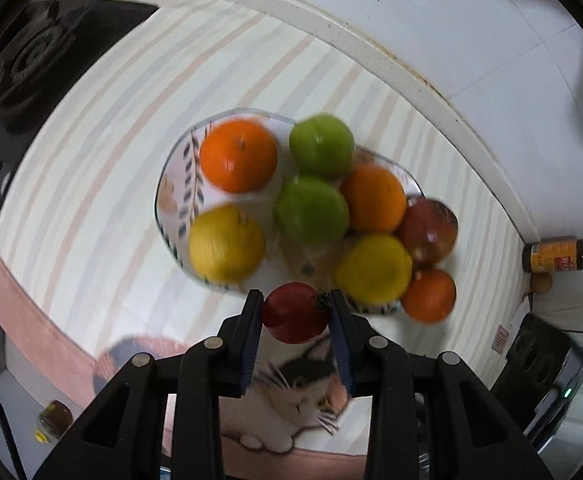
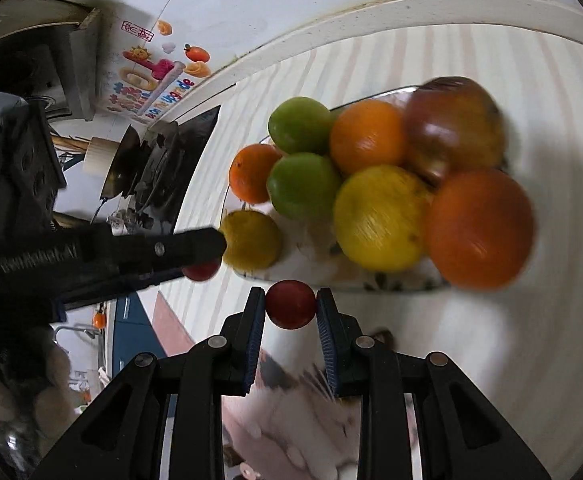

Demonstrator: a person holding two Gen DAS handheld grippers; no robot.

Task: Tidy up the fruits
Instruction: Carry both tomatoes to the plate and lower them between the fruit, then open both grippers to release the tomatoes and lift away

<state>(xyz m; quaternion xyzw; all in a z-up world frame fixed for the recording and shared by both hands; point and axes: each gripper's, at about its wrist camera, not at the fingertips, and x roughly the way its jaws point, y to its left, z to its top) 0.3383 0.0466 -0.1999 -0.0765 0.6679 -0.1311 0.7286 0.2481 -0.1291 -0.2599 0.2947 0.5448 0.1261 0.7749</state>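
Observation:
A patterned plate (image 1: 171, 196) on a striped cloth holds several fruits: oranges (image 1: 237, 156), green fruits (image 1: 311, 210), yellow fruits (image 1: 227, 244) and a red apple (image 1: 427, 232). My left gripper (image 1: 295, 312) is shut on a small red fruit (image 1: 295, 314), held just before the plate's near rim. My right gripper (image 2: 291, 304) is shut on another small red fruit (image 2: 291, 304) near the plate's rim (image 2: 403, 282). The left gripper (image 2: 211, 246) shows in the right wrist view, its red fruit (image 2: 201, 271) partly hidden.
A black stove (image 1: 35, 60) lies at the far left, with a pan (image 2: 123, 164) on it. A sauce bottle (image 1: 559, 254) lies at the right by the wall. A small jar (image 1: 55, 420) sits near the front left. A cat picture (image 1: 299, 392) is on the cloth.

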